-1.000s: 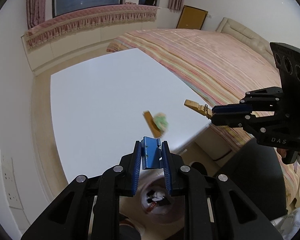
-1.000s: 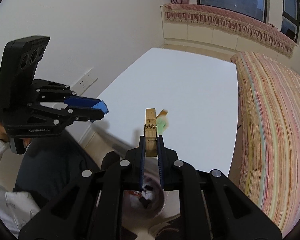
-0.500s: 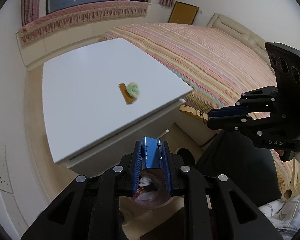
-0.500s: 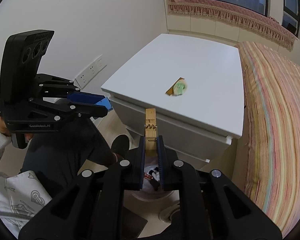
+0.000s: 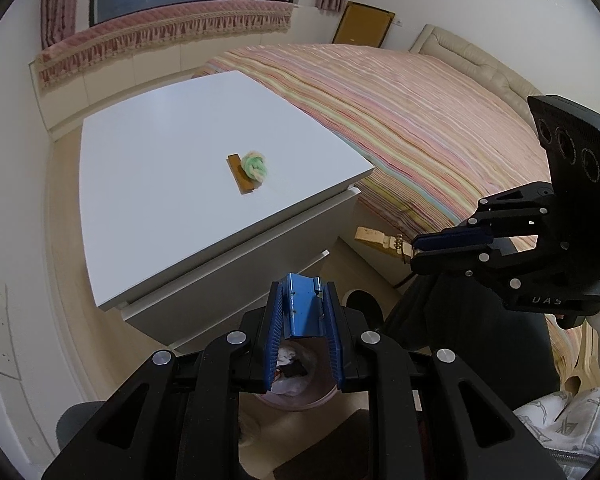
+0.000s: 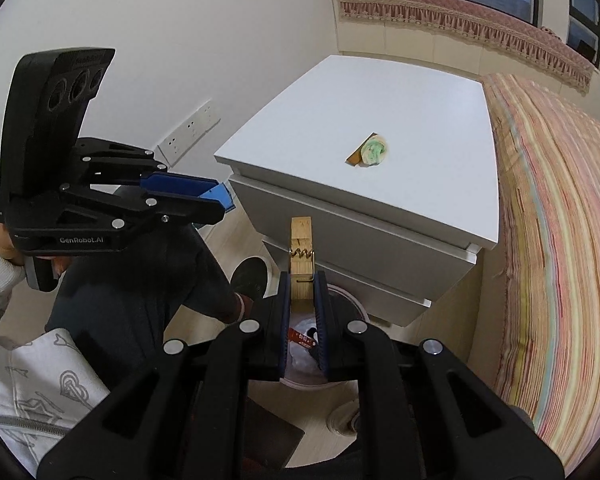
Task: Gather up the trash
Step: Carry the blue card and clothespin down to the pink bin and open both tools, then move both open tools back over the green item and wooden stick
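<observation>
two light, stiff scraps: your right gripper (image 6: pixel 303 312) pinches the wooden clothespin (image 6: pixel 301 268) by its tail, your left gripper (image 5: pixel 302 320) clamps the blue folded metal piece (image 5: pixel 303 306)

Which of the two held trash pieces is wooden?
The clothespin in the right gripper is wooden, pale with a metal spring. The left gripper holds a blue metal piece instead. Both hang above the trash bin.
</observation>
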`<state>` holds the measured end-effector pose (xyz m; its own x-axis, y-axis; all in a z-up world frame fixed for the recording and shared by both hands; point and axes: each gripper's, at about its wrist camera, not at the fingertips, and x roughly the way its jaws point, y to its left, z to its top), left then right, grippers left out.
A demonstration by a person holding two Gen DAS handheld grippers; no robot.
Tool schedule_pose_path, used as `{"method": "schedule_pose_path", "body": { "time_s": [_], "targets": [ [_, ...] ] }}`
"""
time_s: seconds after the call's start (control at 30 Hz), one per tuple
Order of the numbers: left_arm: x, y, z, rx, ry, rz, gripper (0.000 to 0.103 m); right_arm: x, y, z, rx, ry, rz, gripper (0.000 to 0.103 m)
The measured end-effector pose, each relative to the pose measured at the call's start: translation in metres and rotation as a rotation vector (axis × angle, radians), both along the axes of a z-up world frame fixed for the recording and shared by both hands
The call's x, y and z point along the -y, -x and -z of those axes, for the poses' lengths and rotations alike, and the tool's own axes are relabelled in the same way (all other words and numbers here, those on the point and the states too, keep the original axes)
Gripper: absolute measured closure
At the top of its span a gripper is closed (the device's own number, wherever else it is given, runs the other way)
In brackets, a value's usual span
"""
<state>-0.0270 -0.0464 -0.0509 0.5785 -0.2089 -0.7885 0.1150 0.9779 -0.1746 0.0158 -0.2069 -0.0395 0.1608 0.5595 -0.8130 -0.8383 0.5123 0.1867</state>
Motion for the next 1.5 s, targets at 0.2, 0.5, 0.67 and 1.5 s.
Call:
{"method": "schedule_pose_path", "body": {
  "time_s": [0.2, 0.5, 0.67, 1.5],
  "targets": [
    [0.002, 0.002, 0.0, -0.001, 0.001, 0.003, 0.083, -0.002, 0.0, 0.001, -0.005, -0.002, -0.007, 0.092],
    [0.0, -0.001, 0.007, -0.022, 0.009, -0.006, 0.033, -0.003, 0.001, 0.009, -0.005, 0.024, -0.01, 0.026],
    [-0.008, 0.0, 0.007, -0.018, 0.004, -0.055, 0.009, -0.001, -0.004, 0.011, -0.001, 0.019, 0.025, 0.008],
    [-0.031, -0.02, 0.002, -0.017, -0.023, -0.109, 0.007, -0.007, -0.042, 0.004, 0.013, 0.0, 0.135, 0.003]
  ]
}}
